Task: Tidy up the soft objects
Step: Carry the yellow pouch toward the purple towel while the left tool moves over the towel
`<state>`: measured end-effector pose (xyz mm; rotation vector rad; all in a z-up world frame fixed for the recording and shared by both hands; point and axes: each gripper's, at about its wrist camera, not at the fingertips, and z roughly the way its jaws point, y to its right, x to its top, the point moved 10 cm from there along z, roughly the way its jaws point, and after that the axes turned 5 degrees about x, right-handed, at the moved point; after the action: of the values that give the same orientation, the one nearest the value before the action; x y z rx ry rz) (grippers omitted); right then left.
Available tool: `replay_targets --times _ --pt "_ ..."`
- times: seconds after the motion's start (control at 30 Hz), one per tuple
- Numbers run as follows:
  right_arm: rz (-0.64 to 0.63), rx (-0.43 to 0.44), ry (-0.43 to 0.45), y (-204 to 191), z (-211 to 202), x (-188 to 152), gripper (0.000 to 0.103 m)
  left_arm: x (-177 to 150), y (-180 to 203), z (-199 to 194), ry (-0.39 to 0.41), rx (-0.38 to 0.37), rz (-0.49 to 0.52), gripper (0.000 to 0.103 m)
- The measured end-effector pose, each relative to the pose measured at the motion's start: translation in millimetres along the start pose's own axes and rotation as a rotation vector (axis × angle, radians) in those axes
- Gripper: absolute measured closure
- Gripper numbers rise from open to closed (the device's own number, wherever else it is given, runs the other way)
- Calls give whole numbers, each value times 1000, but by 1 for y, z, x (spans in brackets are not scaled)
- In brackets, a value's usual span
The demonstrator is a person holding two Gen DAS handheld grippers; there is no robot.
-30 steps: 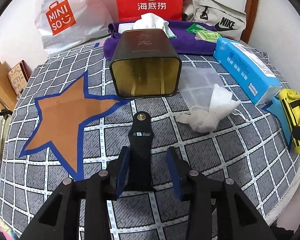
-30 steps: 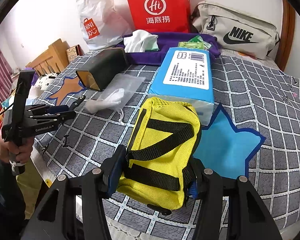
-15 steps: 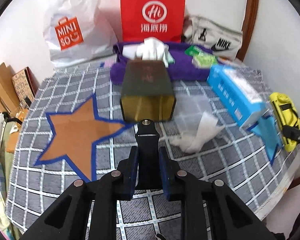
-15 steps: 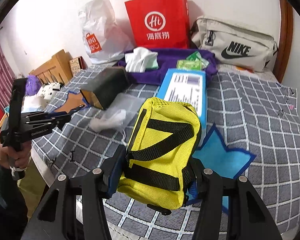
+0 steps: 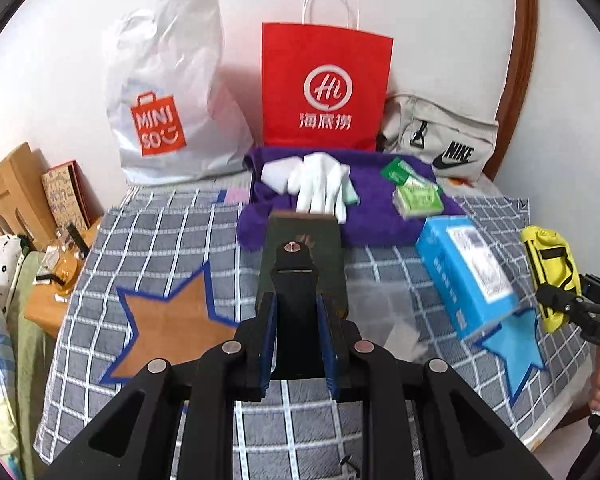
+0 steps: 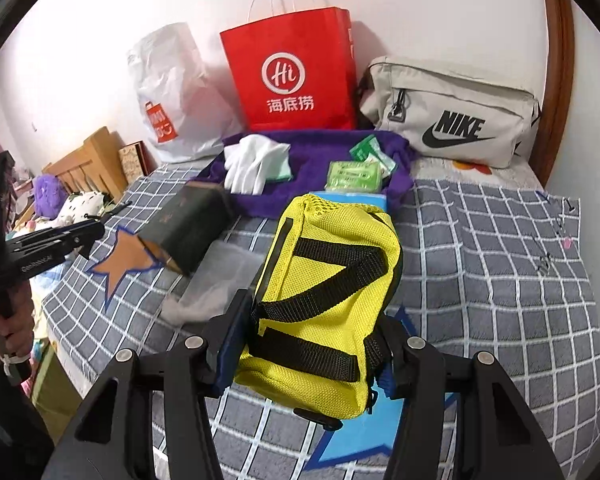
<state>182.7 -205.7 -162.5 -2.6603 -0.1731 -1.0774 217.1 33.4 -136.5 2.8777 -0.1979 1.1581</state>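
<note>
My left gripper (image 5: 296, 308) is shut on a black bracket (image 5: 296, 280) with a metal screw at its tip, held above the checked bed cover (image 5: 172, 240). My right gripper (image 6: 312, 336) is shut on a yellow pouch (image 6: 324, 280) with black straps, lifted over the blue star patch (image 6: 352, 440). In the left wrist view the same pouch (image 5: 548, 264) hangs at the far right. A dark tin box (image 6: 188, 232) lies on its side, partly hidden behind the bracket. White gloves (image 5: 320, 184) and green packets (image 5: 416, 196) rest on a purple towel (image 5: 372, 224).
A blue tissue pack (image 5: 464, 276) and a clear plastic bag (image 6: 216, 280) lie mid-bed. Against the wall stand a red paper bag (image 5: 326, 88), a white Miniso bag (image 5: 160, 120) and a beige Nike bag (image 6: 452, 120). A wooden bedside stand (image 5: 56, 280) sits left.
The left jaws closed on the black bracket and lifted it off the cover. Both grippers rose, the yellow pouch going up with the right one.
</note>
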Motion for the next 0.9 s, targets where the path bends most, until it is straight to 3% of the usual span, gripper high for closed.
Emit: replay_targets --times 0.33,0.9 --pt "-2 -12 19 9 12 40 49 48 6 9 30 -6 -13 83" --pt "-22 -4 29 23 50 99 49 95 9 53 5 4 -42 83"
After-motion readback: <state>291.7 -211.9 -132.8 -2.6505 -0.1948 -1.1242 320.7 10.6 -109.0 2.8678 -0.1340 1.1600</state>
